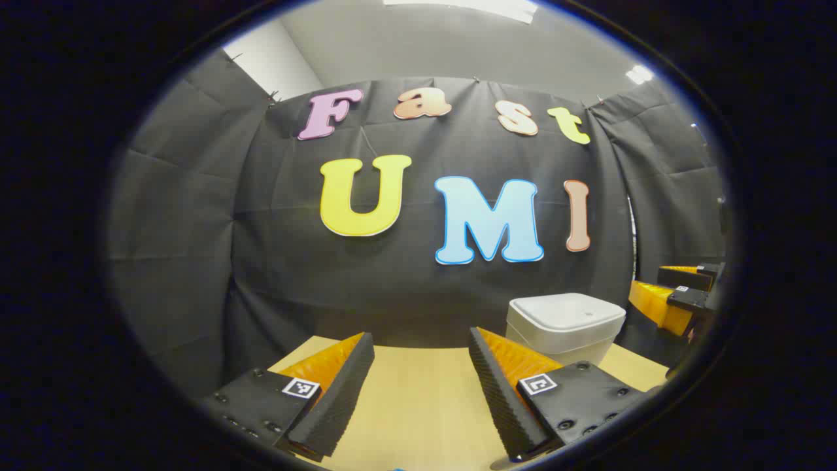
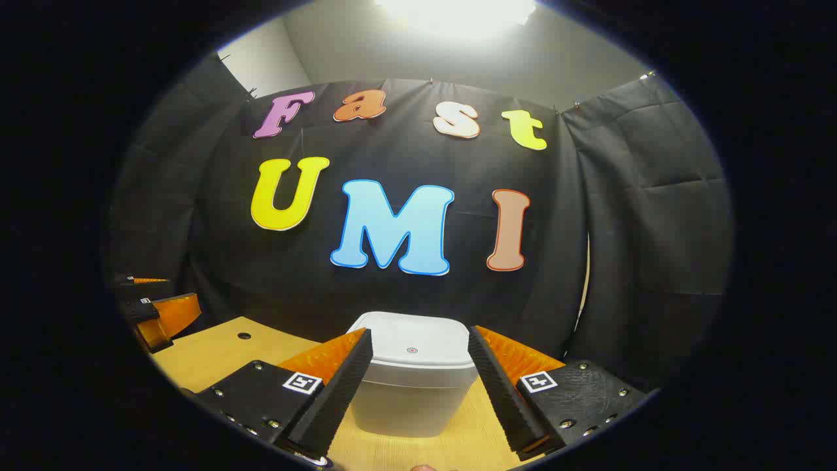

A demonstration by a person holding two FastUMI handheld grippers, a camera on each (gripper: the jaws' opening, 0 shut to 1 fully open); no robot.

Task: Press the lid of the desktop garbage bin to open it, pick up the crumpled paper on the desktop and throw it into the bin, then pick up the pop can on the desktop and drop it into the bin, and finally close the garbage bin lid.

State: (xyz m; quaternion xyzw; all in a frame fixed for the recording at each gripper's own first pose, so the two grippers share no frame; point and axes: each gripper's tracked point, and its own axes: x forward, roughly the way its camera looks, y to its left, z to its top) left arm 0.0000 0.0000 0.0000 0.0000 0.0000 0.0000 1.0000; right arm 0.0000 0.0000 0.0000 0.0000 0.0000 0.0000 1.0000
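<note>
The white desktop bin [image 2: 413, 383] stands on the wooden table with its lid [image 2: 412, 347] down. In the right gripper view it sits straight ahead, framed by my right gripper [image 2: 422, 399], which is open and holds nothing. In the left gripper view the bin [image 1: 565, 327] is ahead to the right, behind my open left gripper [image 1: 422, 399]. That view also catches the right gripper [image 1: 680, 294] at its right edge, and the right gripper view catches the left gripper [image 2: 153, 307] at its left edge.
The light wooden table [image 1: 418, 392] ends at the black cloth wall just behind the bin. A small round hole [image 2: 244, 335] lies in the tabletop left of the bin.
</note>
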